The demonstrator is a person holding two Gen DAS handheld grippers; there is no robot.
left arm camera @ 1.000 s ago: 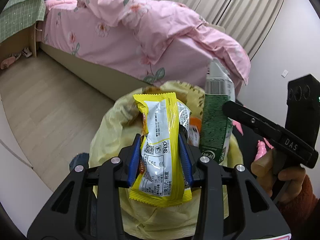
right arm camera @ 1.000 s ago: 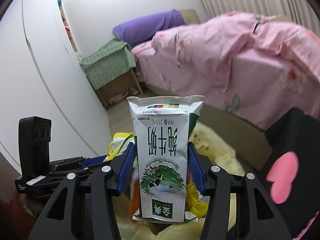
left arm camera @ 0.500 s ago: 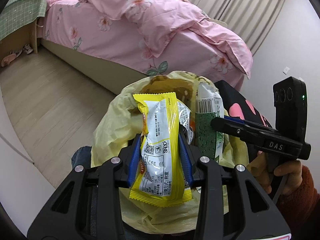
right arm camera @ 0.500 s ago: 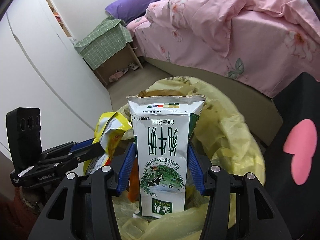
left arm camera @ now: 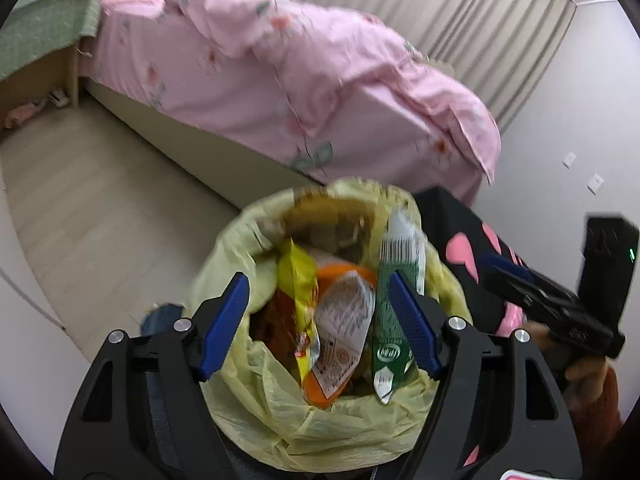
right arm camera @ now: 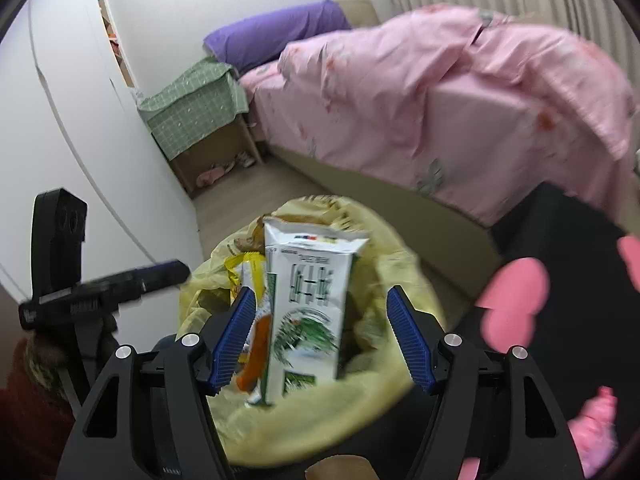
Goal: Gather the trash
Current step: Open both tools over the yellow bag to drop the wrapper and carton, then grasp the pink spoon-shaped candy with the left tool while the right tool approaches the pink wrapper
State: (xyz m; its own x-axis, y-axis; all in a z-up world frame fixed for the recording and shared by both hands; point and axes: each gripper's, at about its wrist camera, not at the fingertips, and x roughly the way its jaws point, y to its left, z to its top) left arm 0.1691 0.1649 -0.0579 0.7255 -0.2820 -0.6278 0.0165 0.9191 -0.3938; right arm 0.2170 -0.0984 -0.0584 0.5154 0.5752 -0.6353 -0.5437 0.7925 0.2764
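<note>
Both tongs — left (left arm camera: 318, 322), right (right arm camera: 320, 334) — are opening wide over the yellow bin bag (left arm camera: 280, 400), pads touching nothing.

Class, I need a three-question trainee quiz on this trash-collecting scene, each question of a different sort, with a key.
1. True or false: the right gripper is clamped on the milk carton.
2. Multiple choice: the bag lining the bin is A) black, B) yellow, C) blue.
3. Fill in: beside the carton in the bag lies a yellow ____.

Key
1. False: its jaws are opening and the pads stand clear of the carton, which sits in the bag.
2. B.
3. Wrapper; the left gripper, jaws also opening, holds nothing.
</note>
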